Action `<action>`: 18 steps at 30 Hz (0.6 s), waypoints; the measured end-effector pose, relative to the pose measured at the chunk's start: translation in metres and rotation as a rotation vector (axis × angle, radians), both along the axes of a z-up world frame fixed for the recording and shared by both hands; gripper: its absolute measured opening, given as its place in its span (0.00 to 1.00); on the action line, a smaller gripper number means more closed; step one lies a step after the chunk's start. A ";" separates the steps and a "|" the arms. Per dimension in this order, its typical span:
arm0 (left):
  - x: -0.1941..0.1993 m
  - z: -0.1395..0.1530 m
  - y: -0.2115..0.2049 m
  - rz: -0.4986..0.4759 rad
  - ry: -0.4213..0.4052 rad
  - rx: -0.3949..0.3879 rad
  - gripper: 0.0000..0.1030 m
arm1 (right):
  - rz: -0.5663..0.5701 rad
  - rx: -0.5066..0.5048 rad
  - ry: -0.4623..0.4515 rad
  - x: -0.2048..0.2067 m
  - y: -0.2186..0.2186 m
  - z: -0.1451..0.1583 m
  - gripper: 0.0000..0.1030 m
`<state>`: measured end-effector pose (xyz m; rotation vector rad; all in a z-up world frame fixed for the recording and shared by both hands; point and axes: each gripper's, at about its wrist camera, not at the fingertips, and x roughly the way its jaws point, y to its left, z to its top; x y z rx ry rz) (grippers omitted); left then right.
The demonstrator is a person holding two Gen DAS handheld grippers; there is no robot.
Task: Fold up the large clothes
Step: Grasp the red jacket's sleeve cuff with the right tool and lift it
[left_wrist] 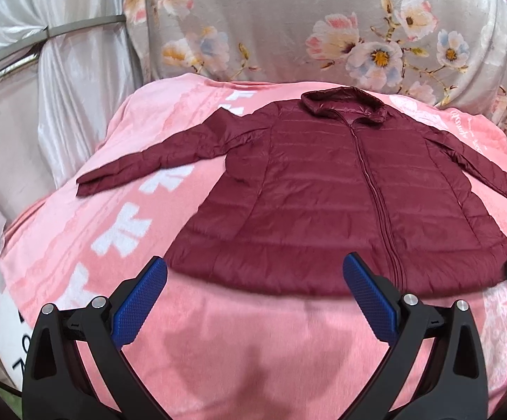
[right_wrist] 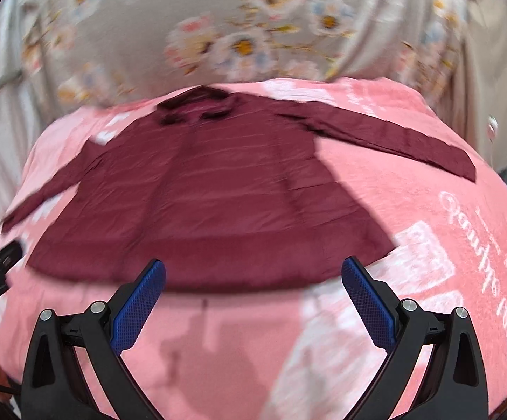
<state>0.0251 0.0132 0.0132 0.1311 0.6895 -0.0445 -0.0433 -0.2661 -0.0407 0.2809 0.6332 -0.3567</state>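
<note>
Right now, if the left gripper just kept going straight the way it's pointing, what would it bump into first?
Most likely the bottom hem of the maroon jacket, which lies flat just beyond the open left gripper on the pink blanket. How high the gripper sits is unclear, so it might meet the blanket first.

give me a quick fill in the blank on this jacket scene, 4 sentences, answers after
1. The maroon jacket lies flat on a ______ blanket.
2. Its front zipper is ______ from hem to collar.
3. Both sleeves are spread ______ from the body, not folded in.
4. The left gripper and the right gripper both have their jaws ______, holding nothing.

Missing words: pink; closed; outward; open
</note>
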 end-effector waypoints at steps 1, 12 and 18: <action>0.006 0.000 -0.002 -0.007 -0.003 -0.001 0.95 | -0.034 0.024 -0.017 0.001 -0.020 0.001 0.95; 0.079 -0.006 -0.038 0.044 -0.078 0.008 0.95 | -0.472 0.240 -0.113 0.023 -0.255 -0.030 0.95; 0.125 -0.019 -0.049 0.080 -0.063 0.011 0.95 | -0.607 0.295 -0.149 0.039 -0.334 -0.054 0.95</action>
